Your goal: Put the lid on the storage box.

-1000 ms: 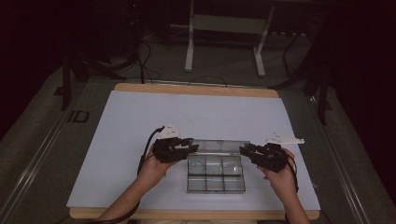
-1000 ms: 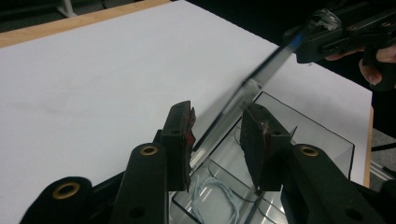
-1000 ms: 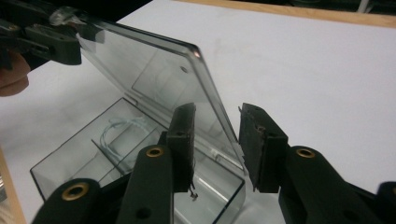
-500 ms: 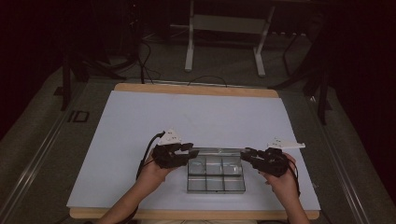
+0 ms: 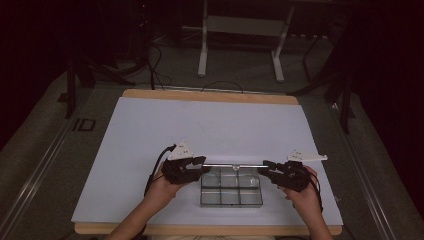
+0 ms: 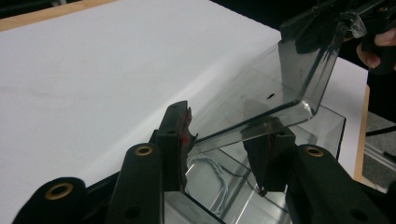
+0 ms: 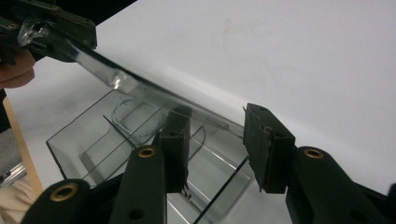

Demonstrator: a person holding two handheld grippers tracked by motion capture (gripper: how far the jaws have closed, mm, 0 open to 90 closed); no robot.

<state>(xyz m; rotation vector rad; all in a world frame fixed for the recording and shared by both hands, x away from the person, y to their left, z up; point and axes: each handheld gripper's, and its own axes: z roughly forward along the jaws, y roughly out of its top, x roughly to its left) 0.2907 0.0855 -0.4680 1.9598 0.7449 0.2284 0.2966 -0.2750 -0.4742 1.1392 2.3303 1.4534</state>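
Scene: a person's forearms reach in from the near edge of a white tabletop (image 5: 150, 130), one tool in each hand, both at a clear box (image 5: 231, 186) near that edge.
Box: a shallow see-through tray split into small compartments, resting on the tabletop between the two tools.
Lid (image 5: 234, 165): a clear panel raised off the box, seen from above as a thin bar along the box's far edge, running from one tool to the other.
Left tool (image 5: 199, 165): held in the left hand (image 5: 162, 186), just left of the box, jaws pointing toward the right tool.
Left tool state: in the left gripper view the jaws stand partly open, the lid's (image 6: 266, 98) near corner lying between them and touching the left jaw; whether they press it firmly cannot be told.
Right tool (image 5: 266, 167): held in the right hand (image 5: 302, 194), just right of the box, jaws pointing toward the left tool.
Right tool state: in the right gripper view the jaws stand apart, the lid's (image 7: 140, 88) edge running between them; a gap shows beside the right jaw, so a firm hold cannot be told.
Contents: a small coil of thin pale wire (image 6: 210, 172) lies in a compartment just ahead of the left tool's jaws.
Beyond the tools: bare white tabletop, then a dark floor with cables and a stand's legs (image 5: 240, 45).
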